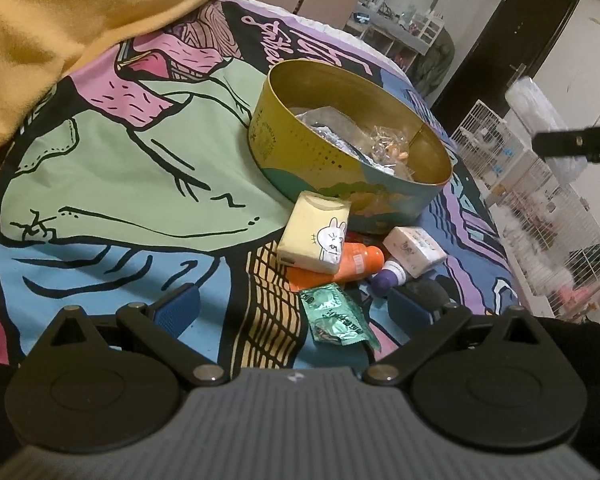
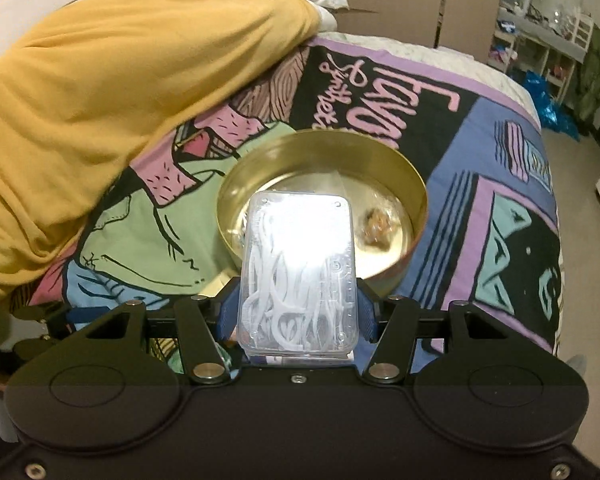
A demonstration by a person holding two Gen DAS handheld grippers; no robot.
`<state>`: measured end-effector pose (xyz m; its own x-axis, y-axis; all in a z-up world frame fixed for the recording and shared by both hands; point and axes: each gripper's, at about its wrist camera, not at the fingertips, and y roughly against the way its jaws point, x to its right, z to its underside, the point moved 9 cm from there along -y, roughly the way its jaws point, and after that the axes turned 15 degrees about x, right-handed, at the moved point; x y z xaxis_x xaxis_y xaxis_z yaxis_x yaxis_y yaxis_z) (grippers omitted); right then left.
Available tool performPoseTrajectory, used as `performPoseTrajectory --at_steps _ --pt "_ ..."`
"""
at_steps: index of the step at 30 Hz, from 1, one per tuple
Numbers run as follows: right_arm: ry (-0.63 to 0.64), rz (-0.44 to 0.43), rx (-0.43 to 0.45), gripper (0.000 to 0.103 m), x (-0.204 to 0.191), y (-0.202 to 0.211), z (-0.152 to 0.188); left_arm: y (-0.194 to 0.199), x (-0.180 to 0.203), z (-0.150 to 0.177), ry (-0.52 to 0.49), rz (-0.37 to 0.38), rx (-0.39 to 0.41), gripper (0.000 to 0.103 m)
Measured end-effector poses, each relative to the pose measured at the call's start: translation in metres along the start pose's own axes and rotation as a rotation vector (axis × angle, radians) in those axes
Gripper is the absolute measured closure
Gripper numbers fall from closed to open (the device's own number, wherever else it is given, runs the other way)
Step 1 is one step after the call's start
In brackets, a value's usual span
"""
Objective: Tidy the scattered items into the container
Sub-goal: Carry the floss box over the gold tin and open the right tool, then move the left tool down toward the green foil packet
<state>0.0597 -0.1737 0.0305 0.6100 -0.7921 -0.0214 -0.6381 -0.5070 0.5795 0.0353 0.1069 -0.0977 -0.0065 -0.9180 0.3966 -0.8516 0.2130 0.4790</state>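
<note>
- Left gripper hangs open and empty over the pile beside the tin, mid-bed.
- Right gripper clamps the clear box by its long sides, poised before the tin; likely light, stiff, slick.

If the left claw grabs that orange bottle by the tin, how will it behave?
The orange bottle lies on its side and looks round, so a nudge may roll it. The yellow pack rests on it and would probably slide off. It looks smooth, maybe slippery.
</note>
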Motion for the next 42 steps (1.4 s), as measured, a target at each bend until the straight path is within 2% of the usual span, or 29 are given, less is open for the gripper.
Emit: performPoseTrajectory --at_steps 13,22,28,37,38,39,40,42 --pt "0.059 -0.024 -0.002 0.049 -0.025 -0.016 -0.017 0.0 -0.002 -0.001 0.035 0.017 0.005 0.0" --pt "0.028 -0.01 -0.024 0.049 -0.018 -0.042 -0.014 0.003 -0.008 -0.004 0.106 0.035 0.026 0.0" --pt "0.012 0.02 -0.044 0.049 -0.011 -0.07 -0.016 0.0 -0.007 -0.002 0.102 0.034 0.02 0.0" --pt "-0.061 0.085 0.007 0.048 0.01 -0.099 -0.026 -0.005 -0.006 0.002 0.095 0.027 -0.001 0.0" --pt "-0.079 0.089 0.026 0.044 0.014 -0.099 -0.028 -0.005 -0.006 0.003 0.095 0.028 -0.004 0.0" --pt "-0.092 0.101 0.031 0.027 0.017 -0.097 -0.028 -0.005 -0.006 0.003 0.096 0.03 -0.005 0.0" --pt "-0.11 0.115 0.036 0.02 0.022 -0.095 -0.029 -0.005 -0.007 0.003 0.097 0.03 -0.006 0.0" --pt "-0.134 0.111 0.078 0.017 0.03 -0.084 -0.031 -0.006 -0.007 0.004 0.099 0.028 -0.009 0.0"
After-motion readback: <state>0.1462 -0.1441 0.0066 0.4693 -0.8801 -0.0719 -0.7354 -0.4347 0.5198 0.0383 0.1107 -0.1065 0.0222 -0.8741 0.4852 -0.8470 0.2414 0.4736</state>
